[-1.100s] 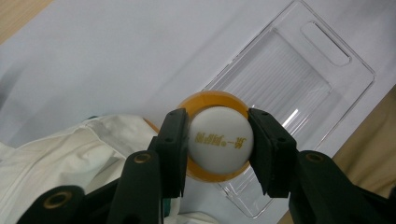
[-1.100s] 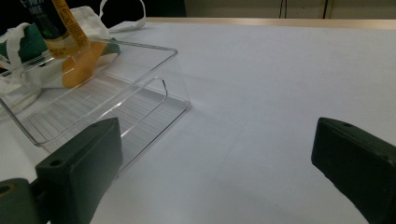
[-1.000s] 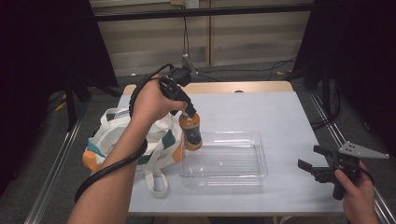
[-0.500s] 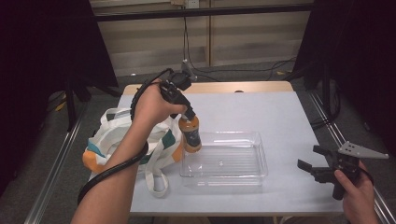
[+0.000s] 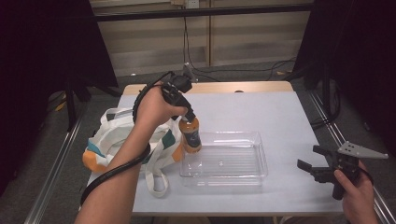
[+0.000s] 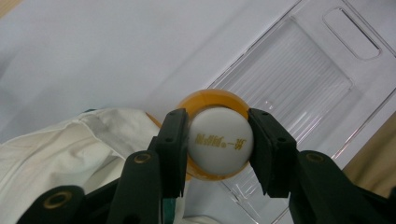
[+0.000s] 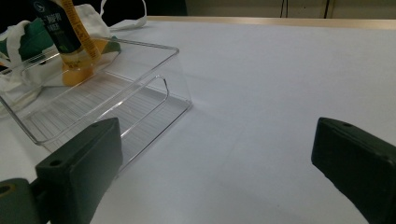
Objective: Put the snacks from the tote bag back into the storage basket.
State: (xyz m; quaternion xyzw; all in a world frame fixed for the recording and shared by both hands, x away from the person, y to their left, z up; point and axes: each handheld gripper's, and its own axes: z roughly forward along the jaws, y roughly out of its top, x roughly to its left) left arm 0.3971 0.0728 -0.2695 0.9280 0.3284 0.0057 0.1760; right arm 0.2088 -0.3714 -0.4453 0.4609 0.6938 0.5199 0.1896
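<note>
While the white table (image 5: pixel 289 116) carries a canvas bag (image 5: pixel 116 140) at its left and a clear plastic tray (image 5: pixel 233 163) near the middle, the tray holds nothing yet. Judging by this, the move looks about half done: the orange bottle (image 5: pixel 190 134) is out of the bag and hangs over the tray's left end, not yet set down. Its long axis runs close to vertical, white cap (image 6: pixel 219 141) up, base toward the tray floor. The left gripper (image 5: pixel 187 111) is clamped on the cap, one jaw on each side. The right gripper (image 5: pixel 317 163) waits near the table's right edge, jaws wide apart and holding nothing.
</note>
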